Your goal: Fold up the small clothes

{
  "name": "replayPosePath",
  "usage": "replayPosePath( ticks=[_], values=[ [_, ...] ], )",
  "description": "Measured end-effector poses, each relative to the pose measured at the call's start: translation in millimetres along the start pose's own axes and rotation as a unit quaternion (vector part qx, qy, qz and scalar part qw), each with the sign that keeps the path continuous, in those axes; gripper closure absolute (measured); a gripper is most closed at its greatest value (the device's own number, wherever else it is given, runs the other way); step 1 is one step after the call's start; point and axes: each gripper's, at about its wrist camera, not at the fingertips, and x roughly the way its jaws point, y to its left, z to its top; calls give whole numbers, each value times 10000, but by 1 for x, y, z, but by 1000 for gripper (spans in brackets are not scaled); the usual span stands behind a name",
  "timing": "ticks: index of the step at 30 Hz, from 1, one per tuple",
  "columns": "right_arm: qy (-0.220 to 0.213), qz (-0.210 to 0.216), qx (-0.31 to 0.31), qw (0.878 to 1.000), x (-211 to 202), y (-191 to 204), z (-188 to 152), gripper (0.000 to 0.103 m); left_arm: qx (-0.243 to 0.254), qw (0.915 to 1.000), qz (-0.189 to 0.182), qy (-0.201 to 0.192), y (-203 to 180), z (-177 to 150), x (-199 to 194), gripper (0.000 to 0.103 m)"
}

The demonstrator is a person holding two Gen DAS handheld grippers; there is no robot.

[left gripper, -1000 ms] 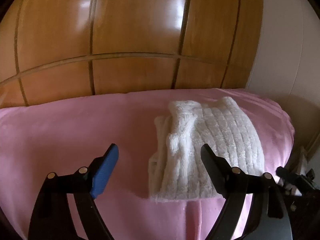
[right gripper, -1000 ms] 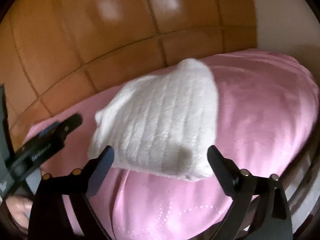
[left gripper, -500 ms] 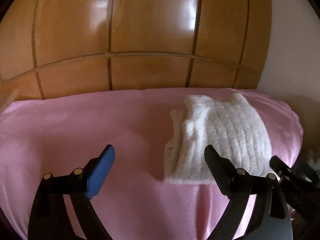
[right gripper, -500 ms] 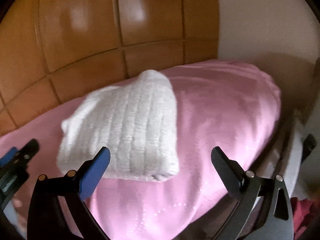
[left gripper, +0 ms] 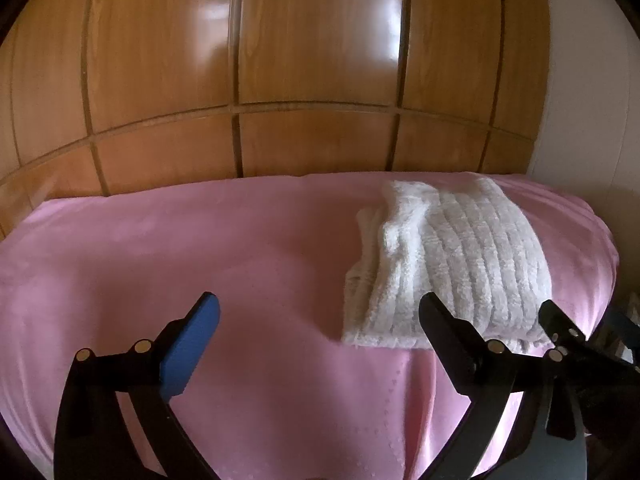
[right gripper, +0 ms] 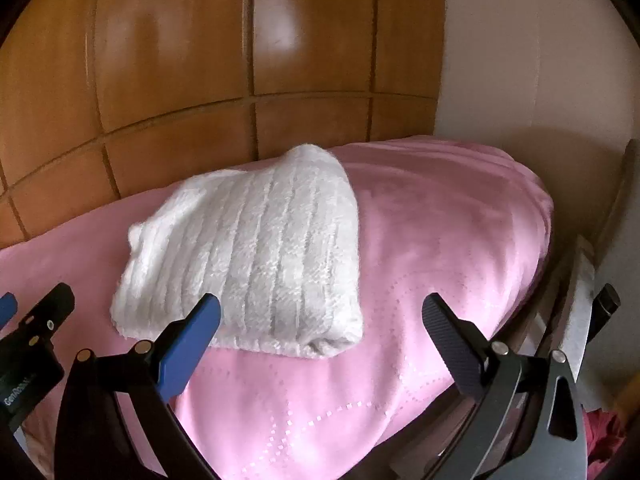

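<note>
With the white ribbed knit garment lying folded on the pink bed blanket, both grippers' jaws released, folding seems finished; next likely fetching another piece.

Small white letters on the black body of the left tongs, low at the left of the right tongs' view, cut off and blurry, starting "Gen", rest too fuzzy to read

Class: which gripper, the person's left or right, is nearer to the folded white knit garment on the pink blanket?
Right. The right gripper is open with its blue pad at the folded white knit garment; the left gripper is open over bare pink blanket.
</note>
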Motion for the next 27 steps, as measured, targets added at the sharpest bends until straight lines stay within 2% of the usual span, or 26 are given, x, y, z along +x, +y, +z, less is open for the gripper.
replayPosePath(
  ticks=[9, 15, 27],
  values=[
    [-154, -5, 48, 9999, -4, 1, -2, 2, 129, 9999, 62, 76, -4, -3, 3, 4],
    [-8, 7, 153, 9999, 2, -1, -4, 2, 93, 9999, 9, 72, 4, -2, 2, 4],
    [-157, 14, 170, 9997, -6, 0, -5, 2, 98, 10000, -6, 15, 10, 0, -2, 4]
  ],
)
